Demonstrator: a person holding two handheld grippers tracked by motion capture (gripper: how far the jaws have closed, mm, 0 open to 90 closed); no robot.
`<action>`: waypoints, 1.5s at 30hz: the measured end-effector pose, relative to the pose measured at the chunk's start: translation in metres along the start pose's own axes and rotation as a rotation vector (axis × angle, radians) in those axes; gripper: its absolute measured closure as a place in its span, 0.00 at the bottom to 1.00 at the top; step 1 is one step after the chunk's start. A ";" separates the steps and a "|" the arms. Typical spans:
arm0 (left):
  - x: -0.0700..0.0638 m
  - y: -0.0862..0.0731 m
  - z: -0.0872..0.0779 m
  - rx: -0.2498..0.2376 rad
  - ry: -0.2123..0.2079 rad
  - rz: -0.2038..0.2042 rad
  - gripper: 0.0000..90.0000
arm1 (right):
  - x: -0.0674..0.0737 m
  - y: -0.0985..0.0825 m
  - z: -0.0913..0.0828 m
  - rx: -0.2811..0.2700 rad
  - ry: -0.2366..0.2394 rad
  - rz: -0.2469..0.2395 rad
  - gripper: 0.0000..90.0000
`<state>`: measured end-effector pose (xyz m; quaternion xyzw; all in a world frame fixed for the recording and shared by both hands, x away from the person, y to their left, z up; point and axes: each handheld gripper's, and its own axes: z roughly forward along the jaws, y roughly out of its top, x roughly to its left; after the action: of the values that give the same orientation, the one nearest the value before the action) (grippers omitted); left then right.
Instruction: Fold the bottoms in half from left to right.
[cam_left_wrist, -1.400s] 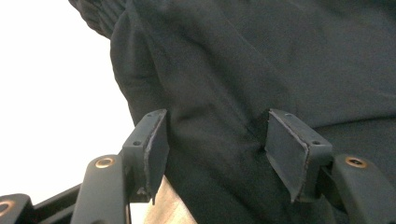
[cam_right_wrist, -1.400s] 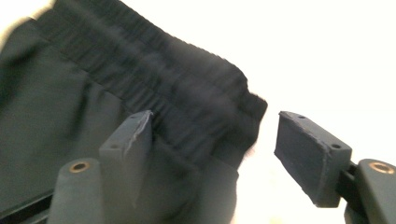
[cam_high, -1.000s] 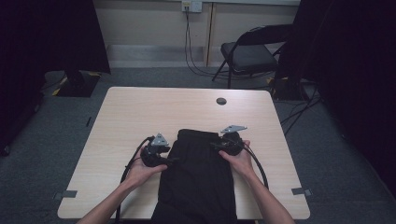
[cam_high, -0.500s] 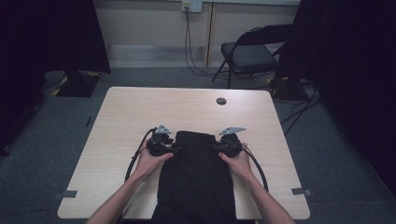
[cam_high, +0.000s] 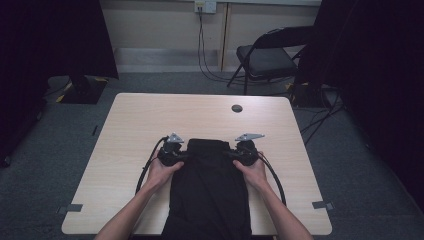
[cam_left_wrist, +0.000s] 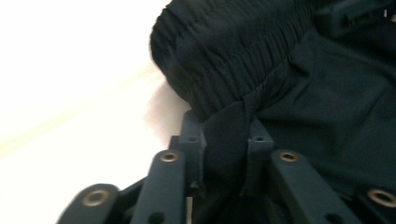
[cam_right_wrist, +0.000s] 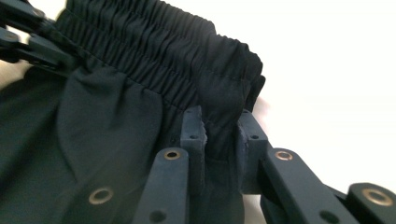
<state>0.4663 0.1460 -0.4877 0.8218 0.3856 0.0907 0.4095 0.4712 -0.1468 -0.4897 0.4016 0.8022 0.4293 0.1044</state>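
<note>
A black garment (cam_high: 210, 190) with an elastic waistband (cam_left_wrist: 233, 51) lies flat on the table, running toward the person's side. My left gripper (cam_high: 186, 156) is at the waistband's left corner. Its jaws have just been closing and now pinch a fold of the fabric (cam_left_wrist: 224, 135). My right gripper (cam_high: 229, 154) is at the waistband's right corner. Its jaws have also just been closing and are shut on the gathered edge (cam_right_wrist: 219, 126). The waistband (cam_right_wrist: 140, 51) stretches between the two grippers.
The light wooden table (cam_high: 200, 115) has a round cable hole (cam_high: 237, 108) near its far edge. A folding chair (cam_high: 270, 57) stands behind the table on grey carpet. Black cables loop from each gripper along the forearms.
My left gripper has moved right to the waistband's corner and closed on the fabric. The right gripper has stayed in place and tightened on its corner.
</note>
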 end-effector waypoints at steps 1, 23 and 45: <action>0.000 0.004 -0.002 -0.021 0.002 0.000 0.86 | 0.000 0.004 -0.001 -0.008 -0.003 -0.001 0.86; -0.002 0.192 -0.153 -0.515 0.161 0.104 0.87 | 0.024 0.219 -0.110 -0.438 -0.081 -0.141 0.86; -0.090 0.041 -0.136 -0.270 -0.074 0.226 0.86 | 0.054 0.076 -0.156 -0.306 0.142 -0.181 0.87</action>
<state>0.3649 0.1491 -0.3541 0.8004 0.2598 0.1565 0.5172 0.3976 -0.1777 -0.3265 0.2760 0.7656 0.5626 0.1454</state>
